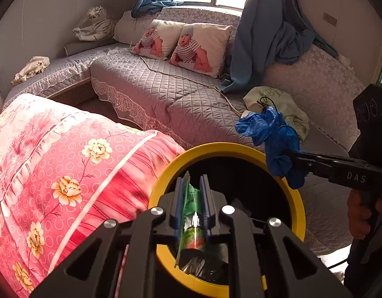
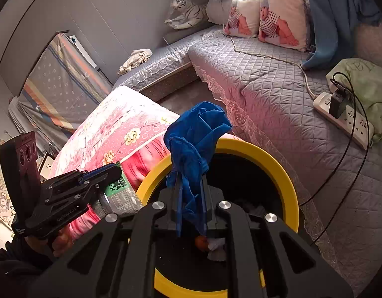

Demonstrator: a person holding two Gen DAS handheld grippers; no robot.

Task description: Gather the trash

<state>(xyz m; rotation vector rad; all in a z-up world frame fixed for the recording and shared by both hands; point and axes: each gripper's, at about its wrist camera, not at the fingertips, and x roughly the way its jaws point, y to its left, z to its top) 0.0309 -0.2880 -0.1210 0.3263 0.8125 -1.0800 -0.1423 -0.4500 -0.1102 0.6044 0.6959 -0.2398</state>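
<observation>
A round bin with a yellow rim (image 1: 296, 198) and black inside stands below both grippers; it also shows in the right wrist view (image 2: 277, 164). My left gripper (image 1: 194, 181) is shut on a crushed plastic bottle with a green label (image 1: 192, 226) and holds it over the bin's mouth; the gripper (image 2: 116, 167) and the bottle (image 2: 121, 196) also show in the right wrist view. My right gripper (image 2: 191, 173) is shut on a crumpled blue glove (image 2: 196, 134) above the bin's near rim; the gripper (image 1: 289, 154) and the glove (image 1: 275, 139) also show in the left wrist view. Some trash (image 2: 215, 247) lies in the bin.
A pink floral quilt (image 1: 54, 173) lies left of the bin. A grey quilted sofa (image 1: 166, 92) runs behind, with two baby-print pillows (image 1: 201, 47), a toy tiger (image 1: 96, 24), a power strip (image 2: 344, 119) with cable, a green cloth (image 2: 364, 87) and blue curtains (image 1: 272, 29).
</observation>
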